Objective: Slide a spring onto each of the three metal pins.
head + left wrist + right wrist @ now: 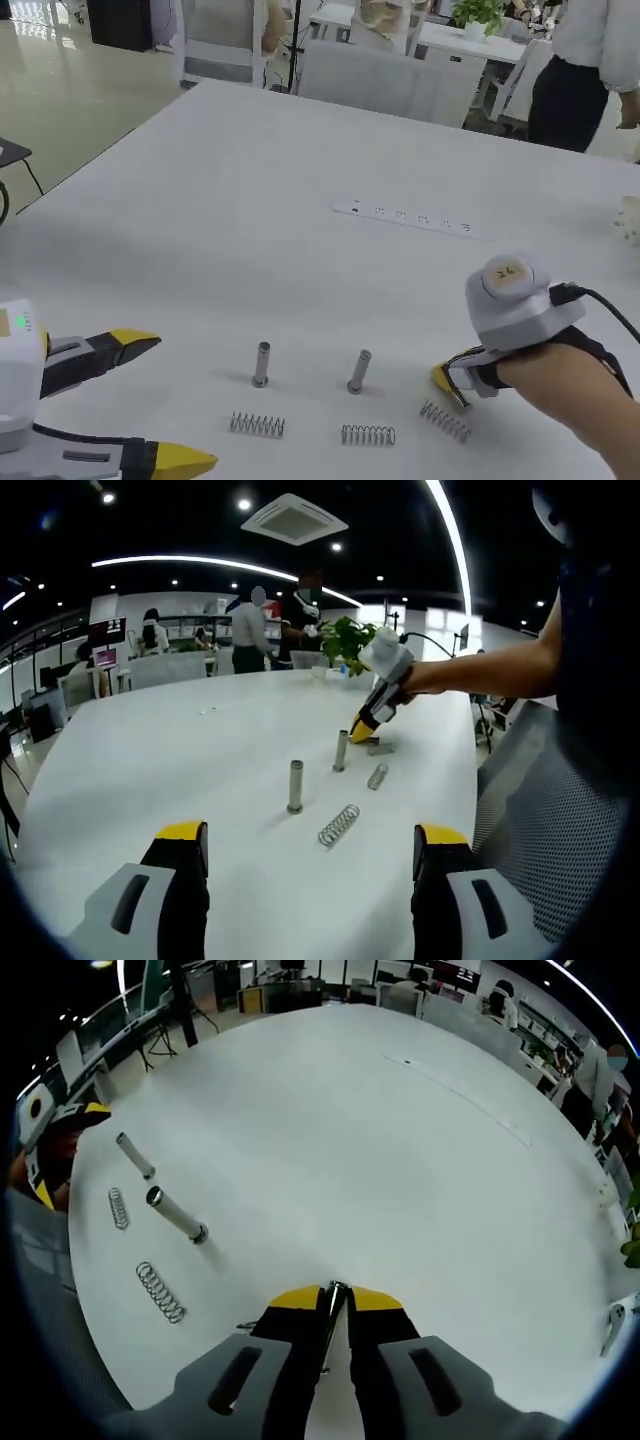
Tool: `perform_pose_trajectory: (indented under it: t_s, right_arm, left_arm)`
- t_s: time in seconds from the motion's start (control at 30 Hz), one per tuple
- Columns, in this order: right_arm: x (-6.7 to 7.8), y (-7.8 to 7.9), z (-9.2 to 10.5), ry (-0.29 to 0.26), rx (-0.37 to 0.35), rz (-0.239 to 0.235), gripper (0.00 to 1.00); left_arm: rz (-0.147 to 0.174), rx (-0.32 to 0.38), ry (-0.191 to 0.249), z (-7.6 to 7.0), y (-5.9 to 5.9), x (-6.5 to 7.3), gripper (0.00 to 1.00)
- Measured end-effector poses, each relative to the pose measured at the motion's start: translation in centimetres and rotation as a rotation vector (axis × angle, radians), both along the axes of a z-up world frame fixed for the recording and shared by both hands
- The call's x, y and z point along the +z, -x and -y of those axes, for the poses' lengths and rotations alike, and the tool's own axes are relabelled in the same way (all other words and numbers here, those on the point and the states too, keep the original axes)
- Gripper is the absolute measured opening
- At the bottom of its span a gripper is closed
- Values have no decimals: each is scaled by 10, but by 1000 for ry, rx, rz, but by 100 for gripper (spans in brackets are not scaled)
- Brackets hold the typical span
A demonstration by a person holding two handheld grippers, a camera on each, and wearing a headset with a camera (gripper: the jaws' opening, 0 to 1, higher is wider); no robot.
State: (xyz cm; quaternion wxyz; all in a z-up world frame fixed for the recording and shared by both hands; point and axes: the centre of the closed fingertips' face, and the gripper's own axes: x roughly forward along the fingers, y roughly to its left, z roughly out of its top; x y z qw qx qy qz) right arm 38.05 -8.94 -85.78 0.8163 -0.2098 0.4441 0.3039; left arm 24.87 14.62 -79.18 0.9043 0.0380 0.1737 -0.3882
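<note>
The right gripper [335, 1296] is clamped on a slim silver metal pin [329, 1332] just beside the rightmost coiled steel spring [445, 421] on the white table [300, 150], while the left gripper [178, 401] stands wide apart near two upright silver pins [261, 364]

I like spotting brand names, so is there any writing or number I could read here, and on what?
None can be read.
The long white power strip: small dark marks, too blurred.
The round white cap on the right hand-held gripper: a dark mark, no legible letters.
</note>
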Motion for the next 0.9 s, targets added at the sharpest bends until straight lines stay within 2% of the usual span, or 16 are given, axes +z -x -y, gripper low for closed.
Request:
perform_pose_trajectory:
  t_s: [0.23,0.43,0.9]
  right_arm:
    - [0,1,0,30,-2,5,6]
    - [2,3,1,26,-7,0,6]
    - [32,14,1,-33,-1,42,5]
  left_arm:
    - [6,2,6,1,-2,3,80]
    - [10,4,4,0,-2,4,79]
    - [26,-5,-1,4,-1,10,79]
